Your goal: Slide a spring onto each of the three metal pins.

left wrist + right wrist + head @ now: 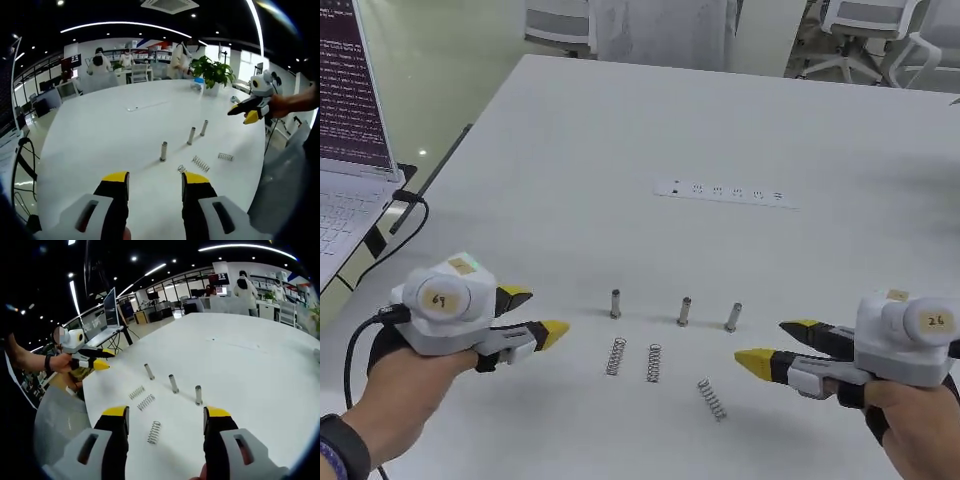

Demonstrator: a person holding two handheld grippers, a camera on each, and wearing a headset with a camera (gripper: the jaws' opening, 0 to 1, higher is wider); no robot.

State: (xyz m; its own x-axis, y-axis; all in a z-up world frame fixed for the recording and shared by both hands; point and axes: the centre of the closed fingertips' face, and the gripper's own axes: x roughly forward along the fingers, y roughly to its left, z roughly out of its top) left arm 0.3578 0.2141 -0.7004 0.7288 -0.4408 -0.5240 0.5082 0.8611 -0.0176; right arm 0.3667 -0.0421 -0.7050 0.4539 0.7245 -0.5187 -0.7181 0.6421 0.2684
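Note:
Three short metal pins stand upright in a row on the white table: the left pin (pixel 615 303), the middle pin (pixel 684 311) and the right pin (pixel 733 317). All three are bare. In front of them lie three loose springs: one (pixel 615 356), a second (pixel 653 362) beside it, and a third (pixel 711 398) further right, lying at an angle. My left gripper (pixel 533 314) hovers open left of the pins, holding nothing. My right gripper (pixel 777 345) hovers open right of the springs, also holding nothing. The pins (pixel 163 151) (pixel 173 383) and springs (pixel 200 163) (pixel 154 432) lie ahead of both grippers.
A white power strip (pixel 725 192) lies on the table behind the pins. An open laptop (pixel 345 150) sits at the left edge with a black cable (pixel 405 215) beside it. Office chairs (pixel 860 35) stand beyond the far edge. People stand in the background.

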